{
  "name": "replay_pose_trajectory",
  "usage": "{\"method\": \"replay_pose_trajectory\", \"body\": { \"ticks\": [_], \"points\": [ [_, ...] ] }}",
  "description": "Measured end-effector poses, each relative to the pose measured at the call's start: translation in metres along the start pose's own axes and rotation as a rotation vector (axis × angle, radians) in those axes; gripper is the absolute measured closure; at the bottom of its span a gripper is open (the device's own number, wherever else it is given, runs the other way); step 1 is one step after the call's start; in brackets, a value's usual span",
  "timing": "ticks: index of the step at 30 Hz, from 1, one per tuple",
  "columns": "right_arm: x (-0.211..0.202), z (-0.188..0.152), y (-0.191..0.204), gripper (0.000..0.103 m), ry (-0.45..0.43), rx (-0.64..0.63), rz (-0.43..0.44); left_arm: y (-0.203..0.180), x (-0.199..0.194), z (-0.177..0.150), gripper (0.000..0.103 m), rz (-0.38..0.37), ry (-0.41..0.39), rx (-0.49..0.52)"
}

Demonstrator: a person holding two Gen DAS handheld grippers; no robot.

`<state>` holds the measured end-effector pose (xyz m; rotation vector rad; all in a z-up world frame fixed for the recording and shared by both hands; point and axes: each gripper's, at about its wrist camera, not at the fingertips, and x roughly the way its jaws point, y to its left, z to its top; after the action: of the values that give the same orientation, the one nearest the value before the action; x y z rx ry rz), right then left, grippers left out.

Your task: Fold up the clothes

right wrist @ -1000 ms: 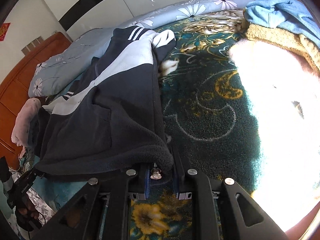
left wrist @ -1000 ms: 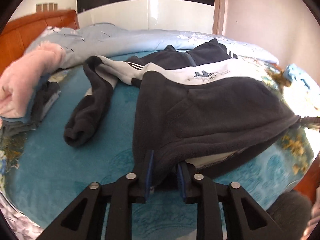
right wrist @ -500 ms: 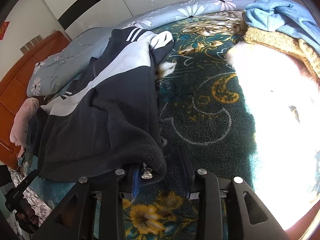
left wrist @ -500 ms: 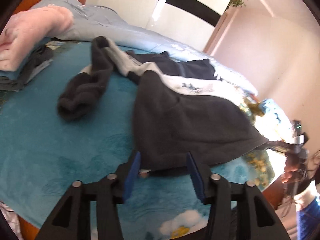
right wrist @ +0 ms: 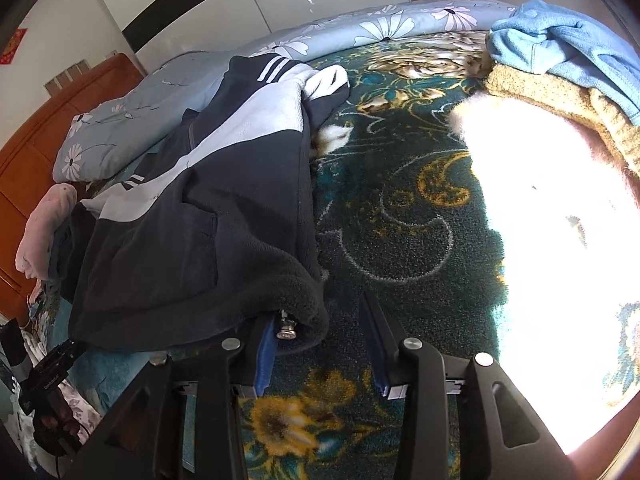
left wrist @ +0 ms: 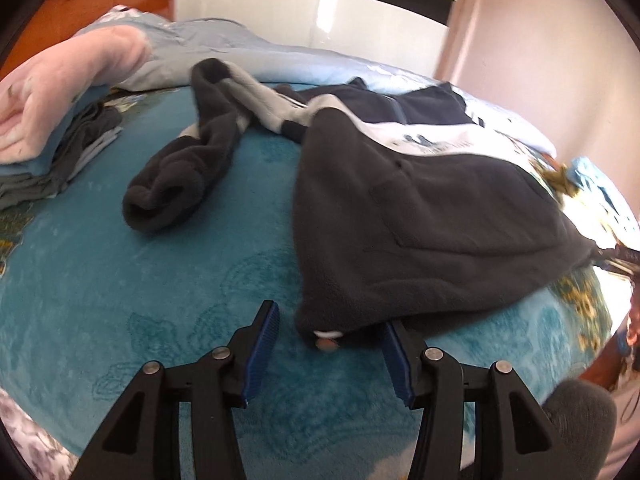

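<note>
A dark grey fleece jacket [left wrist: 432,216] with a pale chest band lies spread on the teal bedspread [left wrist: 140,280], one sleeve [left wrist: 180,176] stretched out to the left. My left gripper [left wrist: 330,320] is open, its jaws on either side of the jacket's hem corner without pinching it. The jacket also shows in the right wrist view [right wrist: 192,224]. My right gripper [right wrist: 320,316] is open; the other hem corner and its toggle [right wrist: 286,330] rest against the left finger.
A folded stack topped by a pink blanket [left wrist: 60,92] sits at the left. A pale blue flowered duvet [right wrist: 160,92] lies along the back. A blue garment on a tan one [right wrist: 560,52] is piled at the right, beside a sunlit patch.
Both grippers have opened and let go of the jacket's hem corners. The jacket has dropped flat onto the bed, and the left gripper has drawn back slightly.
</note>
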<state>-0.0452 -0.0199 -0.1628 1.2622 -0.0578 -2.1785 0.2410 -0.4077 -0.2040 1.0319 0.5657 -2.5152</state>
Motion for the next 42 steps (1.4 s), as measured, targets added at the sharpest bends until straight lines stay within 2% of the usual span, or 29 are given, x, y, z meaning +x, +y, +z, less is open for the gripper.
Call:
{"method": "replay_pose_trajectory", "body": {
  "ticks": [2, 5, 6, 8, 10, 14, 16, 18, 20, 25, 28, 32, 37, 40, 41, 42],
  "points": [
    [-0.001, 0.002, -0.001, 0.062, -0.022, 0.026, 0.021, 0.003, 0.001, 0.002, 0.053, 0.009, -0.014, -0.024],
    [-0.002, 0.005, -0.004, 0.064, -0.039, 0.06, 0.04, 0.007, 0.002, 0.007, 0.07, 0.008, -0.028, -0.062],
    [-0.003, 0.007, -0.003, 0.072, -0.043, 0.06, 0.039, 0.008, 0.002, 0.01, 0.078, 0.004, -0.032, -0.076],
    [-0.008, 0.012, 0.002, 0.079, -0.058, 0.043, 0.032, 0.008, -0.004, 0.019, 0.084, 0.02, -0.061, -0.099],
    [-0.016, 0.019, 0.009, 0.079, -0.083, 0.019, 0.022, 0.006, -0.017, 0.031, 0.086, 0.032, -0.106, -0.11],
    [-0.058, 0.037, 0.034, 0.084, -0.207, -0.072, -0.008, -0.002, -0.066, 0.058, 0.086, 0.021, -0.212, -0.066],
    [-0.08, 0.041, 0.047, 0.092, -0.267, -0.124, -0.037, -0.001, -0.078, 0.061, 0.086, 0.029, -0.215, -0.038],
    [-0.092, 0.04, 0.052, 0.092, -0.285, -0.149, -0.051, 0.003, -0.075, 0.054, 0.086, 0.019, -0.174, -0.031],
    [-0.084, 0.034, 0.049, 0.092, -0.248, -0.144, -0.057, 0.006, -0.059, 0.04, 0.086, 0.033, -0.126, -0.026],
    [-0.023, 0.002, 0.022, 0.092, -0.065, -0.073, -0.1, 0.017, -0.01, 0.003, 0.086, 0.067, 0.026, -0.039],
    [-0.004, -0.012, 0.003, 0.092, -0.008, -0.025, -0.104, 0.021, -0.009, -0.004, 0.086, 0.045, 0.04, -0.054],
    [-0.004, -0.016, -0.004, 0.092, -0.009, 0.004, -0.083, 0.021, -0.01, -0.005, 0.085, 0.007, 0.051, -0.042],
    [-0.018, -0.017, 0.009, 0.092, -0.012, -0.063, -0.072, 0.026, -0.035, -0.003, 0.079, -0.092, 0.024, -0.014],
    [-0.039, -0.022, 0.008, 0.08, -0.029, -0.091, -0.069, 0.037, -0.052, 0.007, 0.071, -0.14, -0.009, -0.035],
    [-0.047, -0.024, 0.005, 0.07, -0.037, -0.091, -0.062, 0.042, -0.059, 0.014, 0.063, -0.155, -0.033, -0.052],
    [-0.056, -0.023, 0.002, 0.067, -0.053, -0.082, -0.05, 0.047, -0.065, 0.02, 0.051, -0.169, -0.056, -0.069]
  ]
}}
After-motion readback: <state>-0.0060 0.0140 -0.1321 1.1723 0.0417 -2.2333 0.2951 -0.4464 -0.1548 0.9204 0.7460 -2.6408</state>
